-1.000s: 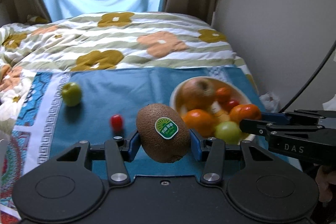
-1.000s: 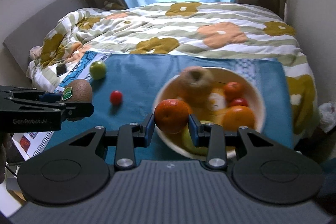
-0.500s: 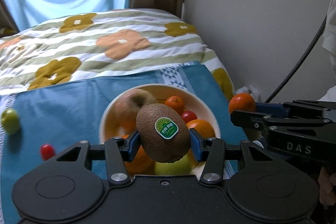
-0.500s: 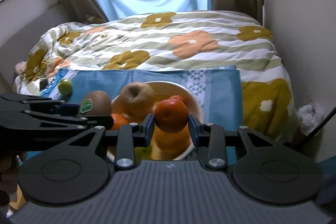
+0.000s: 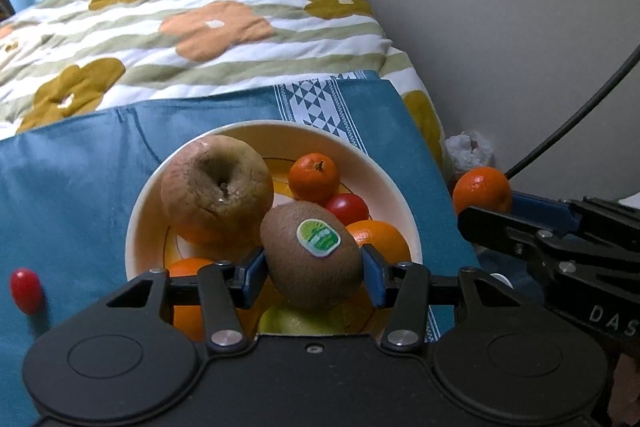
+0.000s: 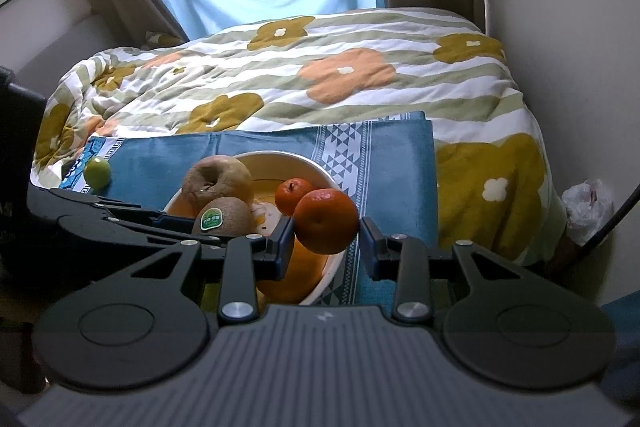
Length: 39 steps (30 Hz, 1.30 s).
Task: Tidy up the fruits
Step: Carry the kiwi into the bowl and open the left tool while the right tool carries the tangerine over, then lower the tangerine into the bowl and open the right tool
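Both grippers have swung rightward since a second ago, so the left gripper [image 5: 313,273] now hangs over the bowl [image 5: 394,195], its fingers opening around the kiwi [image 5: 310,259], brown, fuzzy, green-stickered, tilted toward 10 o'clock between them. At 3 o'clock, beyond the bowl rim, the right gripper [image 6: 325,241] clamps a glossy mandarin [image 6: 326,221], fingers nearly closed.
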Motion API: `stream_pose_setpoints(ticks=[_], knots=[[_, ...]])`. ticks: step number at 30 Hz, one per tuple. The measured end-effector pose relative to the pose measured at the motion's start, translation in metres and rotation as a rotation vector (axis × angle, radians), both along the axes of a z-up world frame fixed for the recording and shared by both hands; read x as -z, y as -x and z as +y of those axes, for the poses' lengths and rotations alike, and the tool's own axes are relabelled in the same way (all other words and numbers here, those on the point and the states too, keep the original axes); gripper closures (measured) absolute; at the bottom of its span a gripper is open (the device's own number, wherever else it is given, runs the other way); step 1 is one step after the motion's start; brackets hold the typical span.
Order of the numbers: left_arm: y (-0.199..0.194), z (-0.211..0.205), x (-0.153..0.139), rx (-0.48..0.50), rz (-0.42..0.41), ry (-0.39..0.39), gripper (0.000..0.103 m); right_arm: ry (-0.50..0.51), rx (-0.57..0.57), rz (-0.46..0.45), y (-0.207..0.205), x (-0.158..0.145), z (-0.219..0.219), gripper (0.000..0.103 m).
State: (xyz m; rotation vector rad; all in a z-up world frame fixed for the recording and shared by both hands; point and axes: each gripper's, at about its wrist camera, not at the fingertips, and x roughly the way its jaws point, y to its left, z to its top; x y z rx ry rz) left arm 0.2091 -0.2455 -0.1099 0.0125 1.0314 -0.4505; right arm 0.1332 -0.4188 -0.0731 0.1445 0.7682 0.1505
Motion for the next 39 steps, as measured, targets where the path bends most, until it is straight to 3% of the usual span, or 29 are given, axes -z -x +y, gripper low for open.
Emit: stream_pose_setpoints(ticks=[1,3,17,25,36,39], knots=[[0.0,0.001,-0.001,-0.002,0.001,0.004,0.032,-0.001,0.0,0.0,0.0,0.0,0.0,0.053],[0.001,0.004,-0.005,-0.005,-0.015,0.019,0.023,-0.002,-0.001,0.001,-0.002,0.001,0.0,0.053],[0.028,0.036,-0.024,-0.068,-0.066,0.02,0.017,0.015,-0.054,-0.011,-0.016,0.0,0.011,0.053],[0.05,0.061,-0.033,-0.151,-0.166,-0.038,0.017,-0.007,-0.114,-0.006,-0.037,0.005,0.027,0.053],[0.058,0.089,-0.033,-0.226,-0.192,-0.082,0.017,0.004,-0.171,0.021,-0.065,0.024,0.044,0.053],[0.06,0.091,-0.033,-0.234,-0.193,-0.084,0.017,0.006,-0.169,0.018,-0.064,0.025,0.044,0.045]])
